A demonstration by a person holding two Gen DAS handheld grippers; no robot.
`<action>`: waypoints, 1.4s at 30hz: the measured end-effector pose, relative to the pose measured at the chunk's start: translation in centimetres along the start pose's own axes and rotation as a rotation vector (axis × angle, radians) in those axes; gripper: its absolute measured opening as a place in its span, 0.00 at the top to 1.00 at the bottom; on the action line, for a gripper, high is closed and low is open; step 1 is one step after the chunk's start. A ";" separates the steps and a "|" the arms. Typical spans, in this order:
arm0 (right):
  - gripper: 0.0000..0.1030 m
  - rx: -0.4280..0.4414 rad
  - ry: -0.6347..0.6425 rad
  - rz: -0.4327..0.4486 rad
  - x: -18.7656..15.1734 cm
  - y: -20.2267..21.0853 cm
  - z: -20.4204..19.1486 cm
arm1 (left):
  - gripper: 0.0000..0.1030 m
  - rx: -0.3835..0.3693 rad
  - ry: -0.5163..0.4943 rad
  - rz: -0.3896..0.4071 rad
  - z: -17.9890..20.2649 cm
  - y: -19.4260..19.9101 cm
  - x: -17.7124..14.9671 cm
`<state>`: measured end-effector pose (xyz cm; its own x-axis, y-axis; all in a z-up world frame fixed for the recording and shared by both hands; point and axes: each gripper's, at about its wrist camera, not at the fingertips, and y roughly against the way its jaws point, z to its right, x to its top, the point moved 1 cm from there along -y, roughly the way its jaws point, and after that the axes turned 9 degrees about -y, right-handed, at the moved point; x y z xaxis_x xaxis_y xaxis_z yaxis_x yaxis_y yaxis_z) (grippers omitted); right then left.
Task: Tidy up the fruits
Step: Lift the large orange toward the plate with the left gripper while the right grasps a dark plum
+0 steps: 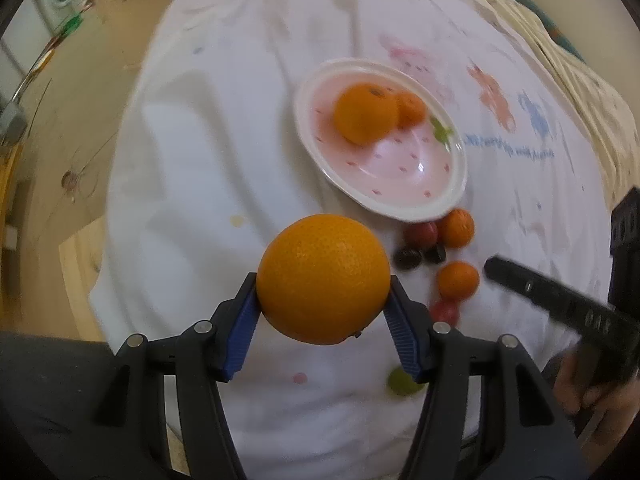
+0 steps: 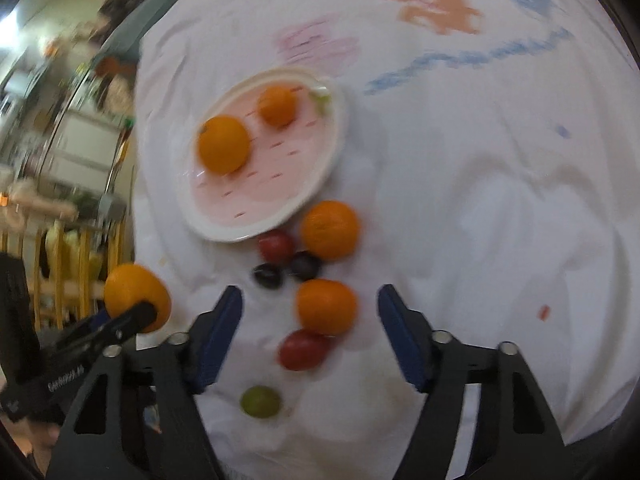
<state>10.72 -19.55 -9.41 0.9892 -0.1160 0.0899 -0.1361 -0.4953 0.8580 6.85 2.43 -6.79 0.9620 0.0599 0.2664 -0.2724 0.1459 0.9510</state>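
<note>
My left gripper (image 1: 323, 286) is shut on a large orange (image 1: 323, 278) and holds it above the white cloth, short of the pink plate (image 1: 404, 164). The plate holds an orange (image 1: 366, 114) and a small tangerine (image 1: 411, 109). My right gripper (image 2: 310, 300) is open and empty, its fingers either side of a tangerine (image 2: 326, 306). Near it lie another tangerine (image 2: 330, 230), two red tomatoes (image 2: 304, 350) (image 2: 276, 246), two dark grapes (image 2: 268, 276) and a green grape (image 2: 260, 400). The held orange also shows in the right wrist view (image 2: 136, 298).
A white cloth (image 2: 480, 200) with coloured prints covers the table. The table's left edge drops to a wooden floor (image 1: 72, 128). Furniture and clutter (image 2: 60, 140) stand off to the left. The right gripper shows in the left wrist view (image 1: 560, 304).
</note>
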 end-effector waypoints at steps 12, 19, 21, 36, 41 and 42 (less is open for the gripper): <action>0.56 -0.197 -0.015 -0.065 0.3 -6.5 -4.9 | 0.45 -0.018 0.061 0.025 -1.1 1.2 0.7; 0.64 -0.292 0.000 -0.087 0.2 -8.8 -5.1 | 0.45 -0.036 0.061 0.039 -1.0 1.9 0.7; 0.74 -0.303 0.006 -0.098 0.2 -9.4 -4.5 | 0.45 -0.052 0.075 0.033 -1.2 1.9 0.8; 0.74 -0.124 0.074 0.006 -0.8 -2.1 -3.7 | 0.45 0.013 0.072 0.011 -1.4 0.3 0.9; 0.74 -0.094 0.080 0.056 -1.2 0.6 -2.3 | 0.45 0.049 0.054 0.010 -1.1 -0.6 0.8; 0.74 -0.085 0.075 0.063 -0.9 1.0 -2.1 | 0.45 0.061 0.048 0.013 -1.0 -0.6 0.8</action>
<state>9.77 -18.12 -7.52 0.9806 -0.0782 0.1800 -0.1961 -0.4140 0.8889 7.79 3.34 -7.34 0.9560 0.1087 0.2723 -0.2818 0.0845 0.9557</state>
